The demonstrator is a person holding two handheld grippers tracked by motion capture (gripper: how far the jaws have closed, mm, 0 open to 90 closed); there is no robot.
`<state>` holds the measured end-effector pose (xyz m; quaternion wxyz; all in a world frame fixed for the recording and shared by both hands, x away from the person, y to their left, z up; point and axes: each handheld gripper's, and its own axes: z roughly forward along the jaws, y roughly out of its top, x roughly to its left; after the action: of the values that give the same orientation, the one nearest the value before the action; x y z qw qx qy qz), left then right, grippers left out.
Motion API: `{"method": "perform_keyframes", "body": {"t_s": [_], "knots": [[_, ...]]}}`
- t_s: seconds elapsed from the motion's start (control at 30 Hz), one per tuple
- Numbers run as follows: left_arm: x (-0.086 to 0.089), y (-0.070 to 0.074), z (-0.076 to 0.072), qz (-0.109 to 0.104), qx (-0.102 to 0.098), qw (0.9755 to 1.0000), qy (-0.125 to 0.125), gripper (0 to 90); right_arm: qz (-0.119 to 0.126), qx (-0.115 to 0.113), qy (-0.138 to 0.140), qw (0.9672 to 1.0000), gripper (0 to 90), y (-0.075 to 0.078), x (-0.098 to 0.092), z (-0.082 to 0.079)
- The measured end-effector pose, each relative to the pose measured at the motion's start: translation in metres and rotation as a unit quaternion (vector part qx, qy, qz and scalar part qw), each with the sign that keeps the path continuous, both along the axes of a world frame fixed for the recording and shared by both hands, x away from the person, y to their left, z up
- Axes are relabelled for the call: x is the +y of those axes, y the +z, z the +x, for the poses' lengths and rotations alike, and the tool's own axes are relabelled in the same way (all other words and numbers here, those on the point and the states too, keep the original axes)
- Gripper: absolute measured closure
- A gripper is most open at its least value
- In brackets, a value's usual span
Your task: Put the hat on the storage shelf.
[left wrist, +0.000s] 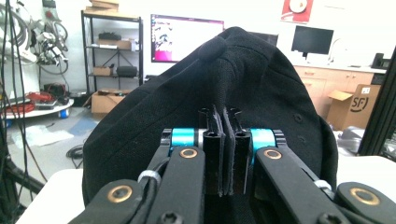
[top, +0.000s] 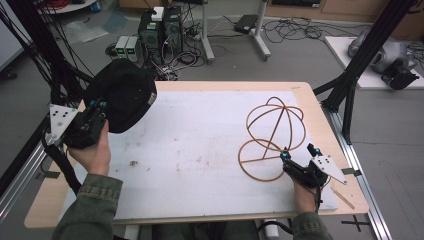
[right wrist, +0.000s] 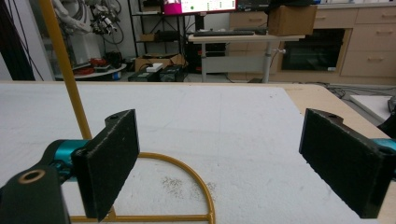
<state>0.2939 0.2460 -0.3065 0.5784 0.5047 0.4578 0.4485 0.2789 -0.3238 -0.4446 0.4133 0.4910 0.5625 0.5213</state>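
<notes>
Cap [top: 122, 95], black, soft cloth, held off the table [top: 200, 150] at about ten o'clock in the high view. Pinched in the left gripper [top: 97, 107], jaws closed tight on a fold of the fabric; same clamp plain in the left gripper view, pads pressed together on a doubled edge of cloth, crown [left wrist: 233, 79] and top button [left wrist: 212, 46] rising beyond. Left hand [top: 92, 152] wrapped round the gripper body from below.

Wire stand [top: 272, 135], tan, at about three o'clock on the white mat [top: 200, 130]: domed cage of hoops over a flat ring base [top: 260, 160]. Right gripper [top: 298, 155] at about four o'clock, right at the base ring's near edge, jaws spread wide with nothing between them. In the right gripper view, left pad [right wrist: 112, 158] just over the ring, upright rod [right wrist: 65, 70] beside it; contact with the wire hard to tell.

Probably a light, limp load: cap likely to sag and fold from a single pinch, no risk of breaking, cloth giving good friction against the pads. Best hold likely at the brim or the rim seam, where the fabric is doubled and stiffer. Stand likely light and springy, prone to slide or tip on the mat if nudged; firmest hold likely at the base ring or the upright rod, thin wire needing a fully closed pinch.
</notes>
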Motion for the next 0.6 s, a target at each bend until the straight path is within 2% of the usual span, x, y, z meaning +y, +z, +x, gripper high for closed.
{"method": "perform_keyframes", "body": {"t_s": [0.23,0.27,0.4,0.6], "knots": [[-0.01,0.008,-0.004,-0.002,-0.017,0.9997,-0.019,87.6,-0.002,0.001,0.003,1.0,11.3,0.0,0.002,0.001],[-0.012,0.009,-0.005,-0.002,-0.02,0.9996,-0.022,87.6,-0.008,0.0,0.003,1.0,11.3,-0.001,0.001,0.001],[-0.018,0.014,-0.006,0.0,-0.028,0.9992,-0.029,87.5,-0.005,0.0,0.004,1.0,11.3,-0.001,0.003,0.001],[-0.024,0.02,-0.008,-0.008,-0.04,0.9984,-0.04,87.5,-0.004,0.002,0.004,1.0,11.3,-0.001,0.003,0.002]]}}
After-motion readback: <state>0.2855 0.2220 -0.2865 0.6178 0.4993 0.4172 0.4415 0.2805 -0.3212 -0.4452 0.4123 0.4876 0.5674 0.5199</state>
